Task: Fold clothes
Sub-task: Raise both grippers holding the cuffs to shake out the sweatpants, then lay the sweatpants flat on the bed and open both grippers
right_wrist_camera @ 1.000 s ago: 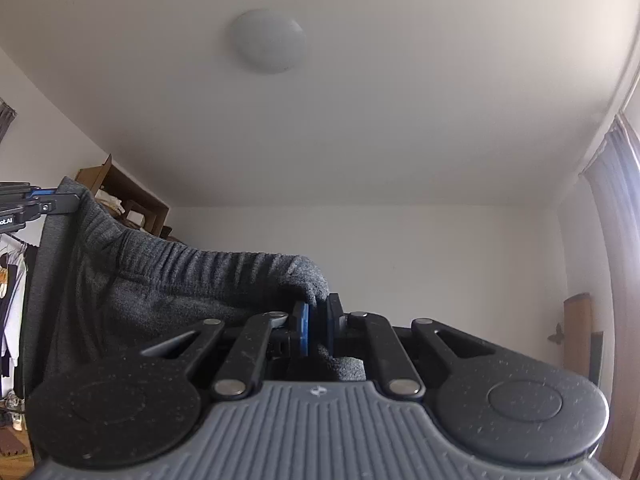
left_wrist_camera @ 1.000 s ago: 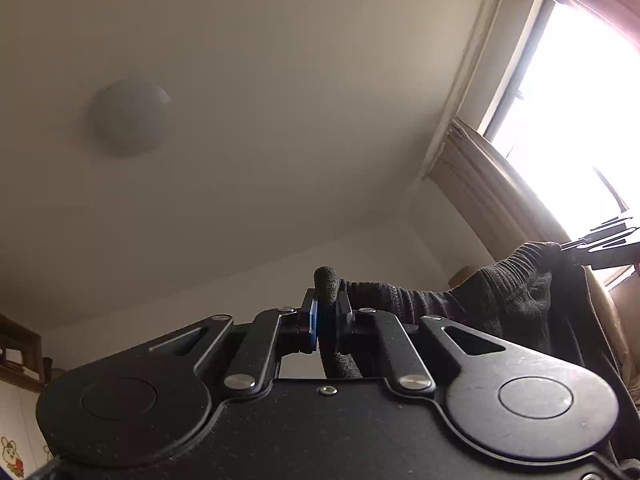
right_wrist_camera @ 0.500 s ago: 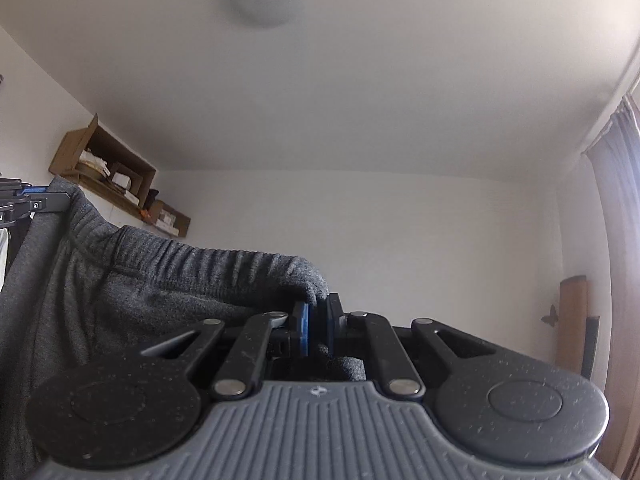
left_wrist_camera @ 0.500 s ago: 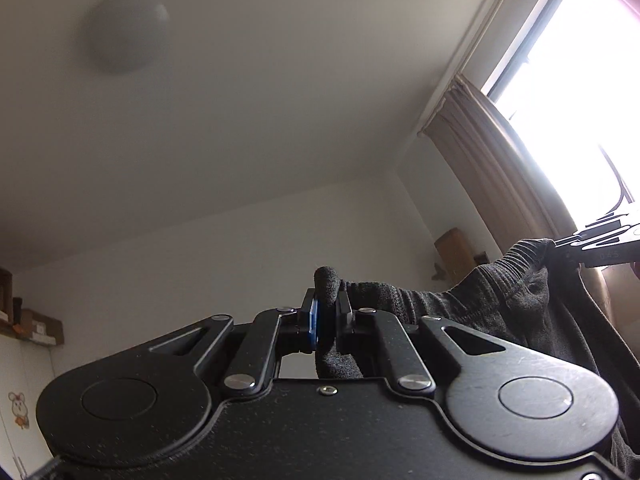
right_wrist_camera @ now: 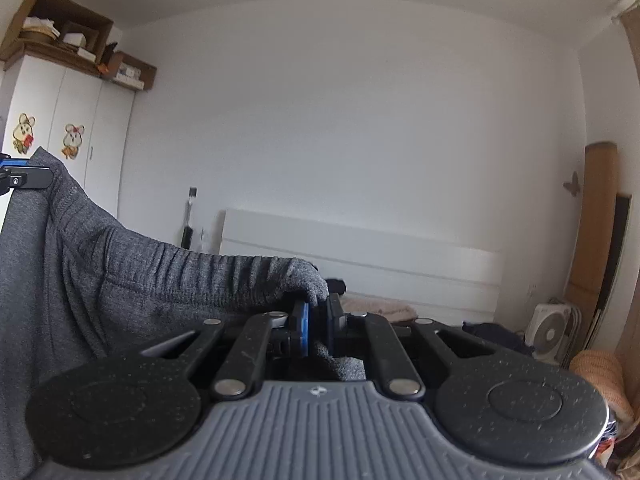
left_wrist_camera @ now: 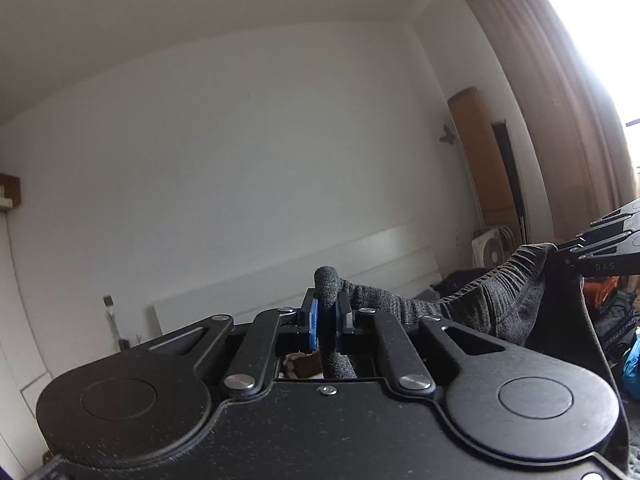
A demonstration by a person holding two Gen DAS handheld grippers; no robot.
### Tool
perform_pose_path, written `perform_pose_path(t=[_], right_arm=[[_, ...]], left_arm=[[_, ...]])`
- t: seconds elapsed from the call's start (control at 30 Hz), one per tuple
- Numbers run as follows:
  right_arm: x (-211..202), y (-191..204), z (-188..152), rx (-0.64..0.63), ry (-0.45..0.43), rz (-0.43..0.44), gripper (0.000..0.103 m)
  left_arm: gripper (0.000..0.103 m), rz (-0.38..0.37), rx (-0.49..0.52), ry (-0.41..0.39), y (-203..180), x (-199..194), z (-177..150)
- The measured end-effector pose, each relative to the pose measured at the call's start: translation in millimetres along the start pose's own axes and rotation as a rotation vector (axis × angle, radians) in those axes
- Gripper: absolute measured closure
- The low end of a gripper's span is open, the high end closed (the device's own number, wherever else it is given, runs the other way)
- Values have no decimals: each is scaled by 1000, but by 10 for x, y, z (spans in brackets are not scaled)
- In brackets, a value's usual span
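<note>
I hold a dark grey knit pair of trousers (left_wrist_camera: 492, 308) by its ribbed waistband, stretched between both grippers in the air. My left gripper (left_wrist_camera: 325, 322) is shut on one end of the waistband. My right gripper (right_wrist_camera: 316, 322) is shut on the other end, and the trousers (right_wrist_camera: 72, 280) hang down at the left of the right wrist view. The right gripper's tip (left_wrist_camera: 600, 256) shows at the far right of the left wrist view, the left gripper's tip (right_wrist_camera: 24, 178) at the far left of the right wrist view. The garment's lower part is hidden.
A white headboard (right_wrist_camera: 360, 248) and a bed with clothes (right_wrist_camera: 492, 332) lie ahead. A white wardrobe (right_wrist_camera: 72, 144) with boxes on top stands left. A fan (right_wrist_camera: 550, 334), a wooden board (left_wrist_camera: 480, 160) and curtains (left_wrist_camera: 560, 100) are at the right.
Both grippers have tilted down from facing the ceiling to facing the far wall and bed. The trousers stay gripped and stretched between them.
</note>
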State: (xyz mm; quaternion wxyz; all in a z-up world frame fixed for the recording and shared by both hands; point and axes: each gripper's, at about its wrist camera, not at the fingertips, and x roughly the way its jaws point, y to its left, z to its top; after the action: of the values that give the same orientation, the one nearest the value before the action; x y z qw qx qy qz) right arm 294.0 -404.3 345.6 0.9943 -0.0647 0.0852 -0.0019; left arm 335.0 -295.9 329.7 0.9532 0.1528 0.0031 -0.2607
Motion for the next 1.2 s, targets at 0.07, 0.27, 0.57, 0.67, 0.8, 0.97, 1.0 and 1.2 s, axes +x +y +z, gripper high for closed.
perform_pose_path(t=[0.07,0.27,0.57,0.67,0.8,0.97,1.0,1.2], right_arm=[[495,4,-225,5,59,0,95],[1557,-146,-831,23,236,4,95],[2499,-324,-1777,52,429,-17,95],[3036,-413,-2120,61,475,-37,95],[3594,-440,-2370,49,484,-53,95],[4198,-396,-2763,23,463,-138,90],[4252,-388,-2842,19,454,-167,88],[4060,-460,-2970,66,440,-140,41]], left_arm=[[95,-17,-2,57,4,482,-257],[95,-64,-38,237,-53,1524,-1094],[95,-107,-64,396,196,2105,-2097],[95,-86,-75,413,248,2395,-2347],[95,-45,-87,433,273,2804,-2620],[80,28,-82,527,214,3119,-3013],[75,46,-79,524,222,3076,-3069],[40,41,-157,456,522,2507,-3203]])
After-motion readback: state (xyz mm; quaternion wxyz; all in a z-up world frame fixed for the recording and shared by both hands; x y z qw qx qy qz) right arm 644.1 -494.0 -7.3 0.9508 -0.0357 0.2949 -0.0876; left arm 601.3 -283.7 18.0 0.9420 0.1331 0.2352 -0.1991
